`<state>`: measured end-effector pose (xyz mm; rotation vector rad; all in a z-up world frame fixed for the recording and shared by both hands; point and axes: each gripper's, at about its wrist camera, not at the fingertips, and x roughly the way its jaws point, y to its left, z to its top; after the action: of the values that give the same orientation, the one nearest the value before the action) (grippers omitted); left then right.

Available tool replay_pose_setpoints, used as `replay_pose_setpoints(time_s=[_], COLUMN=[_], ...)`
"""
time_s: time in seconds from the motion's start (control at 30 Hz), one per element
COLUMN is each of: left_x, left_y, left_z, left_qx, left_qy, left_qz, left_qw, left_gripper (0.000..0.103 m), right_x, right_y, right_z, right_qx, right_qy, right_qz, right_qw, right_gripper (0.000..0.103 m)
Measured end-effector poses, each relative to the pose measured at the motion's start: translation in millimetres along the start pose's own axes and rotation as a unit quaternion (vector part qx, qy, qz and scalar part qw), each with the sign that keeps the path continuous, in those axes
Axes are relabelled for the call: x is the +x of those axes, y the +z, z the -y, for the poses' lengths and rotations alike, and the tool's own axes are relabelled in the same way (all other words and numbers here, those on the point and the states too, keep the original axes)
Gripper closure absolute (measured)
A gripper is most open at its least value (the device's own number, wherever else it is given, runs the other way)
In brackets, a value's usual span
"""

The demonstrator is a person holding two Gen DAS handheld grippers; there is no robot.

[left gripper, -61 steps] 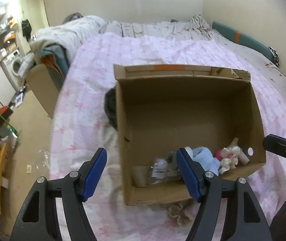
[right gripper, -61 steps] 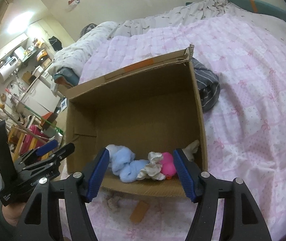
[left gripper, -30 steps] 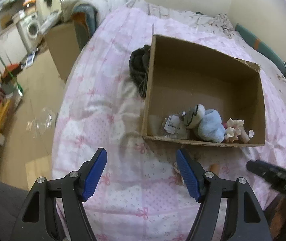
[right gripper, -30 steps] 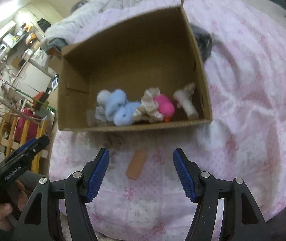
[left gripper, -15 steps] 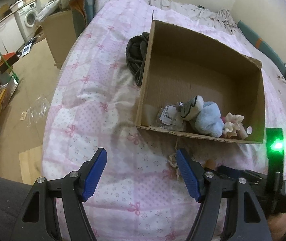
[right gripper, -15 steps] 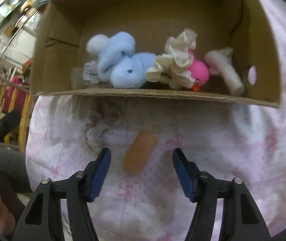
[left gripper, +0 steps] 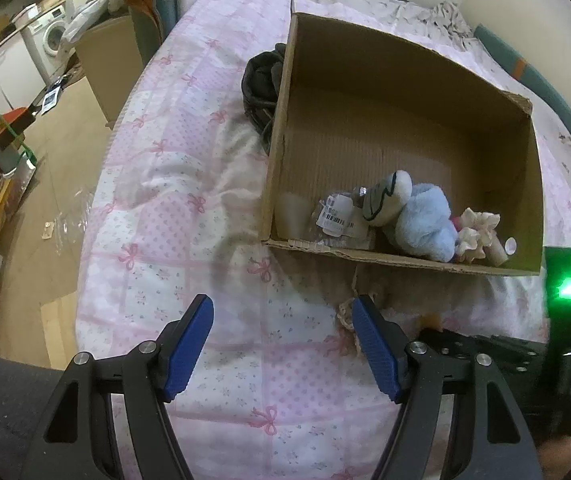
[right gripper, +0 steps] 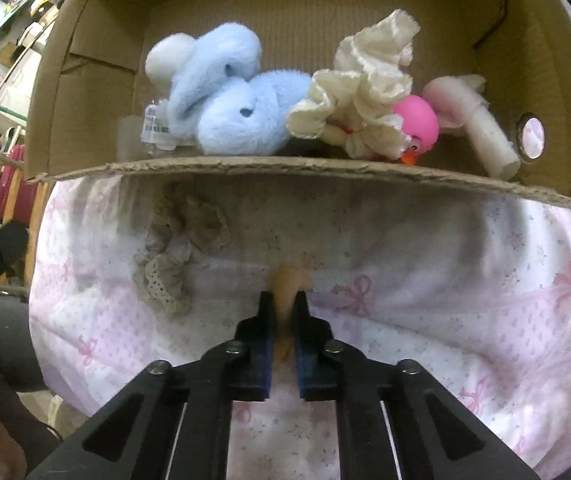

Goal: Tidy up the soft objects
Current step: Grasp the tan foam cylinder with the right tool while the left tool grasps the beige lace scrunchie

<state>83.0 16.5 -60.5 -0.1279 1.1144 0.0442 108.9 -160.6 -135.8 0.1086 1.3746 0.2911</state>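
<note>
The right gripper (right gripper: 283,310) pinches a small peach-coloured soft piece (right gripper: 288,282) lying on the pink bedspread (right gripper: 445,300), just before the cardboard box (right gripper: 325,170) — its rear half is hidden between the pads. The left gripper (left gripper: 283,344) hangs spread wide above the bedspread, holding nothing.

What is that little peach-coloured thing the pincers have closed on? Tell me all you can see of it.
The peach-coloured piece is small, smooth, matte and rounded at its far end, and looks soft like foam or rubber. The right gripper is shut on it, blue pads squeezing its sides; its far end pokes out beyond the tips. It sits low on the pink bow-print quilt, just in front of the cardboard box, beside a lace scrunchie it does not touch.
</note>
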Motion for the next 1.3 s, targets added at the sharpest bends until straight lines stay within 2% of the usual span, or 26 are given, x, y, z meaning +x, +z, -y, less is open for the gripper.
replay_pose_setpoints(time_s=[0.2, 0.33, 0.43, 0.5, 0.6, 0.8, 0.9, 1.03, 1.1, 1.17, 1.23, 1.3], left_x=[4, 11, 23, 35, 44, 72, 80, 85, 86, 87, 88, 88], left_y=[-1, -4, -7, -10, -12, -13, -11, -9, -9, -10, -10, -10], left_z=[-3, 7, 20, 31, 43, 61, 62, 63, 65, 71, 70, 69], left_qx=[-0.009, 0.010, 0.026, 0.040, 0.049, 0.074, 0.083, 0.093, 0.105, 0.114, 0.107, 0.101], left_qy=[-0.014, -0.024, -0.048, -0.058, -0.070, -0.075, -0.059, -0.051, -0.041, -0.033, -0.036, -0.044], left_qz=[-0.011, -0.020, -0.041, -0.060, -0.068, -0.096, -0.096, -0.096, -0.095, -0.094, -0.097, -0.101], left_qw=[0.9998, 0.9995, 0.9977, 0.9957, 0.9940, 0.9898, 0.9902, 0.9896, 0.9891, 0.9885, 0.9889, 0.9888], left_gripper=[0.034, 0.034, 0.034, 0.034, 0.034, 0.034, 0.038, 0.046, 0.058, 0.078, 0.090, 0.091], right_x=[-27, -50, -63, -70, -75, -79, -74, -71, -70, -69, -69, -69], right_y=[-10, -19, -20, -21, -20, -20, -21, -21, -20, -20, -20, -20], right_z=[4, 12, 17, 23, 30, 47, 45, 47, 48, 47, 47, 47], right_qx=[0.020, 0.040, 0.055, 0.062, 0.072, 0.093, 0.096, 0.100, 0.100, 0.097, 0.096, 0.096], right_qy=[0.049, 0.076, 0.091, 0.095, 0.094, 0.091, 0.086, 0.077, 0.074, 0.068, 0.066, 0.065], right_qz=[0.015, 0.034, 0.047, 0.055, 0.058, 0.060, 0.063, 0.061, 0.059, 0.058, 0.057, 0.057], right_qw=[0.999, 0.996, 0.993, 0.992, 0.991, 0.990, 0.990, 0.990, 0.990, 0.991, 0.991, 0.992], right_gripper=[0.096, 0.096, 0.096, 0.096, 0.096, 0.096, 0.096, 0.096, 0.096, 0.096, 0.096, 0.096])
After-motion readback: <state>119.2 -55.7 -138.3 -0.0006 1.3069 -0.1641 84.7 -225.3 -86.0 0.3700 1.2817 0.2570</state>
